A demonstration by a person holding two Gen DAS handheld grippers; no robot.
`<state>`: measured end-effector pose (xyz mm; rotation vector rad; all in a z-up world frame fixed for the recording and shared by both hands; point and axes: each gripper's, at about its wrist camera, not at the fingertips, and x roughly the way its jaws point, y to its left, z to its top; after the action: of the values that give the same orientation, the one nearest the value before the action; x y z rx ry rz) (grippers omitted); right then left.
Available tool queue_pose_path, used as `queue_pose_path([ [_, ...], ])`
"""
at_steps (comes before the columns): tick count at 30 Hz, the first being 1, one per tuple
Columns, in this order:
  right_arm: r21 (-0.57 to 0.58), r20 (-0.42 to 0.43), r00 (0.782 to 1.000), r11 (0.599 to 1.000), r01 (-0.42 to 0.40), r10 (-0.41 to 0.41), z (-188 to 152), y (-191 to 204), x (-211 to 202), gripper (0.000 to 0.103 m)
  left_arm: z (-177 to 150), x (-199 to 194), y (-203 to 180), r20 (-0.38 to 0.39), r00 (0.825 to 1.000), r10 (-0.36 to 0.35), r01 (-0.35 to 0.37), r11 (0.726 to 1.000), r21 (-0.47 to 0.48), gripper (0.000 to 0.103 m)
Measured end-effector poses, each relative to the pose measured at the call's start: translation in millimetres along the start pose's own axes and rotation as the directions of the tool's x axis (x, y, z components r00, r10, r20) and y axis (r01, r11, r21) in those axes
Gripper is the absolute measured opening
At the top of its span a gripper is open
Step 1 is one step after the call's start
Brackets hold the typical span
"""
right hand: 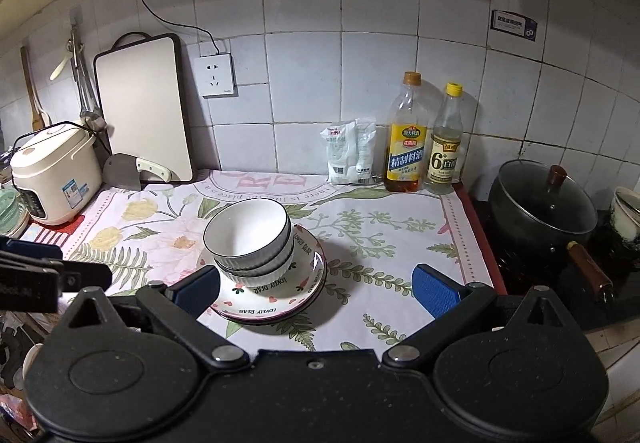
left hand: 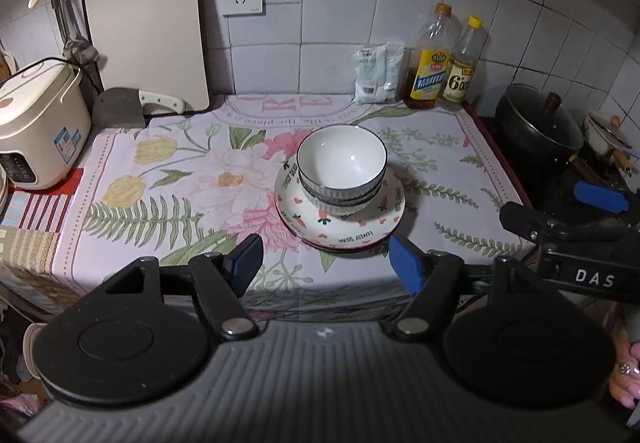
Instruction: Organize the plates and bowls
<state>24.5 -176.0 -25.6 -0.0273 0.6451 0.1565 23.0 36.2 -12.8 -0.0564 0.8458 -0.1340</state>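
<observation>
A stack of white ribbed bowls [left hand: 342, 163] with dark rims sits on stacked patterned plates [left hand: 360, 231] on the floral cloth. The same bowls [right hand: 248, 235] and plates [right hand: 276, 303] show in the right wrist view. My left gripper [left hand: 326, 263] is open and empty, held just in front of the plates near the counter's front edge. My right gripper [right hand: 316, 293] is open and empty, above the plates' front right side. The right gripper also shows at the right edge of the left wrist view [left hand: 560, 211].
A rice cooker [left hand: 36, 131], cleaver [left hand: 132, 107] and cutting board [left hand: 148, 31] stand at the back left. A salt bag [left hand: 376, 73] and two bottles [left hand: 430, 63] stand at the back wall. A lidded black pot [left hand: 538, 123] sits on the stove at right.
</observation>
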Motion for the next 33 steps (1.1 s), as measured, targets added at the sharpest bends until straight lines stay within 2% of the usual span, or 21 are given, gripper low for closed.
queue_pose_path([
  [8,-0.003,-0.016,1.0,1.0,0.017,-0.017,1.3,2.1,-1.9,0.103,-4.5,2.0,1.4,-0.028,1.0,0.012,-0.013,1.0,-0.007,0.073],
  [10,-0.001,-0.026,0.999,1.0,0.025,-0.025,2.5,3.0,-2.0,0.103,-3.0,1.9,1.5,-0.044,0.999,0.019,-0.019,1.0,0.0,0.079],
  [12,0.005,-0.039,0.999,1.0,0.028,-0.028,4.2,3.3,-1.6,0.103,-1.8,-2.1,1.8,-0.017,0.999,0.03,-0.03,1.0,0.002,0.089],
  [15,-0.008,-0.049,0.998,0.999,0.036,-0.037,6.5,5.7,-1.0,0.103,-0.1,-5.6,1.9,0.006,0.999,0.043,-0.043,0.999,0.007,0.093],
  [24,-0.008,-0.049,0.997,0.998,0.067,-0.067,8.5,5.5,-0.2,0.103,-0.3,-4.8,2.1,0.033,0.997,0.064,-0.064,0.998,0.009,0.093],
  [33,0.005,-0.035,0.996,0.997,0.078,-0.078,4.5,8.0,-2.1,0.103,-5.6,-6.1,5.1,0.062,0.997,0.039,-0.039,0.999,0.001,0.093],
])
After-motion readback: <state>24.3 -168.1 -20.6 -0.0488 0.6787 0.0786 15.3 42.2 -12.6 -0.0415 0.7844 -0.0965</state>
